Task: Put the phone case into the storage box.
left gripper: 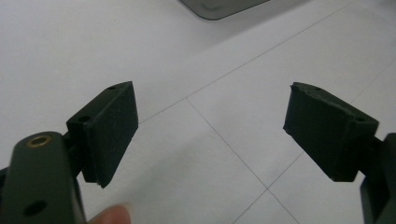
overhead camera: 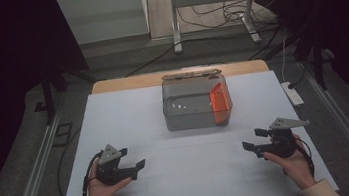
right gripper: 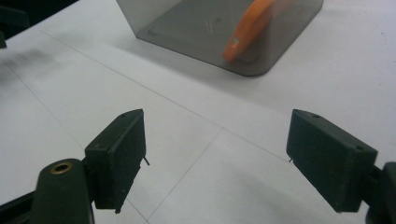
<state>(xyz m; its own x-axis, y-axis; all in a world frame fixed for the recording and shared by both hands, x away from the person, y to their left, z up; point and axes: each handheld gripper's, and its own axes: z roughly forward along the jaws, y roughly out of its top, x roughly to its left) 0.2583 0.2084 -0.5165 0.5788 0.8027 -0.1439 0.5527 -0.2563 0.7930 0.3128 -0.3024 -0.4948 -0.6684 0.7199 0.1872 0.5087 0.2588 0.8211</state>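
A clear grey plastic bin [overhead camera: 191, 107] stands at the far middle of the white table [overhead camera: 130, 123], with a flat orange piece [overhead camera: 220, 102] leaning against its right wall inside. My left gripper [overhead camera: 132, 162] rests low at the front left, open, nothing between its pads [left gripper: 114, 130]. My right gripper [overhead camera: 254, 138] is at the front right, open and empty too, pointing left toward the table's middle. In the right gripper view the bin [right gripper: 201, 28] and the orange piece [right gripper: 245, 28] lie ahead beyond the wide-spread pads [right gripper: 123, 154].
A white power strip [overhead camera: 293, 93] lies off the table's right edge. Metal rails run along both sides, and a stand with cables [overhead camera: 212, 12] is on the floor behind. A wooden strip [overhead camera: 120, 83] borders the table's far edge.
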